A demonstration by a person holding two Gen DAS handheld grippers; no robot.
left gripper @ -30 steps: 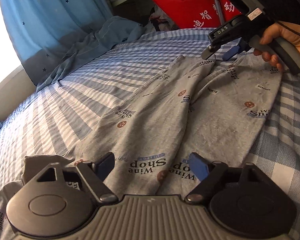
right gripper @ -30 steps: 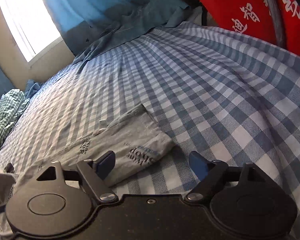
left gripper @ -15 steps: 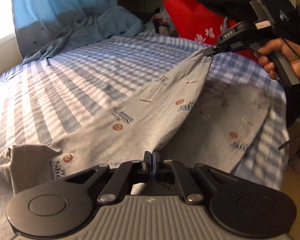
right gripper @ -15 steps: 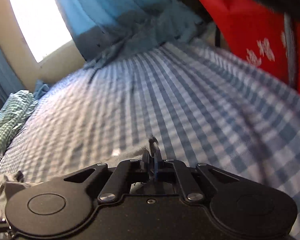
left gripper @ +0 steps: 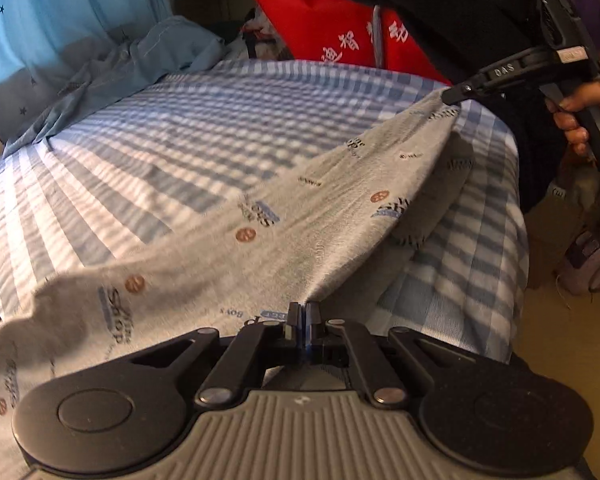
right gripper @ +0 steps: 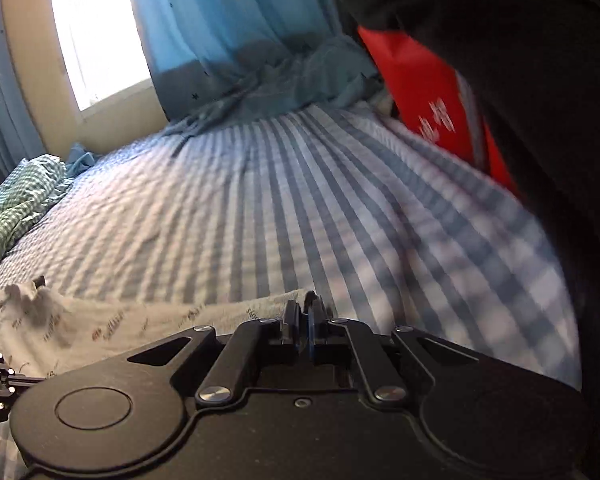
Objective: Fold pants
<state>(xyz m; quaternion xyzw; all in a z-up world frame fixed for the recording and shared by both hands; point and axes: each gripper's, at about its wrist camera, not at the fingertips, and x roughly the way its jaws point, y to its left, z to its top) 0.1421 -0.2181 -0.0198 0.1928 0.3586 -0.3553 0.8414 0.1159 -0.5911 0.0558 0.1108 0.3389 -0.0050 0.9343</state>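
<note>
- Left gripper (left gripper: 301, 312) and right gripper (left gripper: 452, 95) each pinch an edge of the grey printed pants (left gripper: 260, 232), raised above the checked bedsheet (left gripper: 180, 140).
- Step in hand, judged: the lengthwise fold; next, carry this edge across, level.

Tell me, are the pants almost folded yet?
Not yet. Done: both grippers have clamped the grey pants. The left gripper pinches one edge, the right gripper another. In hand: that edge is lifted off the checked bed sheet, stretched between them. Left: carrying it over onto the rest of the pants, laying it flat, and any further folds.
</note>
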